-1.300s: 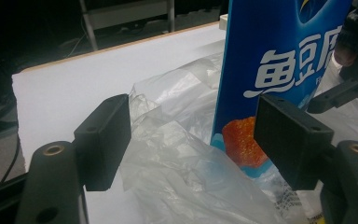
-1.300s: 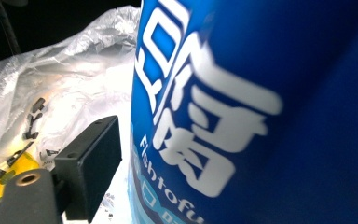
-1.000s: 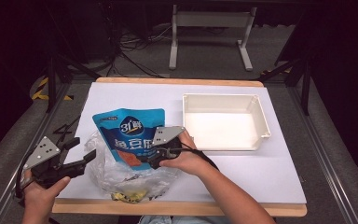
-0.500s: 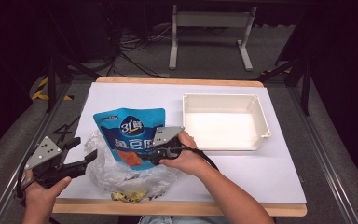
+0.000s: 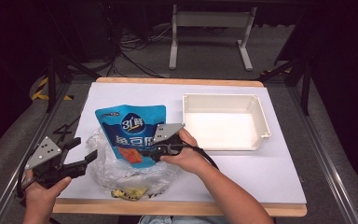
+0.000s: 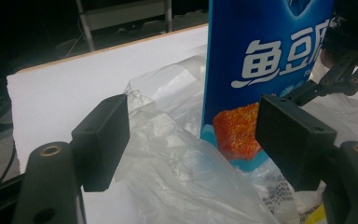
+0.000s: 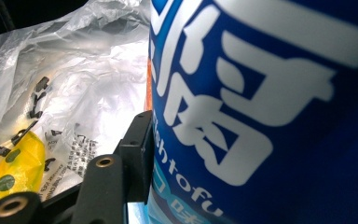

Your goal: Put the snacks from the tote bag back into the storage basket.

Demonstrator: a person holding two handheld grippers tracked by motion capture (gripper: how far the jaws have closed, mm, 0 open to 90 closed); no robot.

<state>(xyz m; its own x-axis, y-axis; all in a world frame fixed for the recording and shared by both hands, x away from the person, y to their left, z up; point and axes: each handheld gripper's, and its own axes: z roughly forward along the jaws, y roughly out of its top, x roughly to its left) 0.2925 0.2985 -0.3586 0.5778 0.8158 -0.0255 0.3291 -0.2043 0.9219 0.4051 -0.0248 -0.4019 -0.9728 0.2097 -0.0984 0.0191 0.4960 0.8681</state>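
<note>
The right gripper point(image 5: 154, 148) has just been closing its jaws and now pinches the lower edge of the blue snack pouch point(image 5: 131, 133), which stands half out of the clear plastic bag point(image 5: 116, 168) near the table's point(image 5: 270, 177) front edge. The left gripper point(image 5: 81, 161) hovers beside the bag, jaws apart, holding nothing. A white tray point(image 5: 261, 126) sits to the right.

The blue pouch point(image 7: 261, 112) is hiding the right tool's far jaw. The clear bag point(image 5: 121, 170) is blurring the yellow packet point(image 5: 128, 192) inside.
</note>
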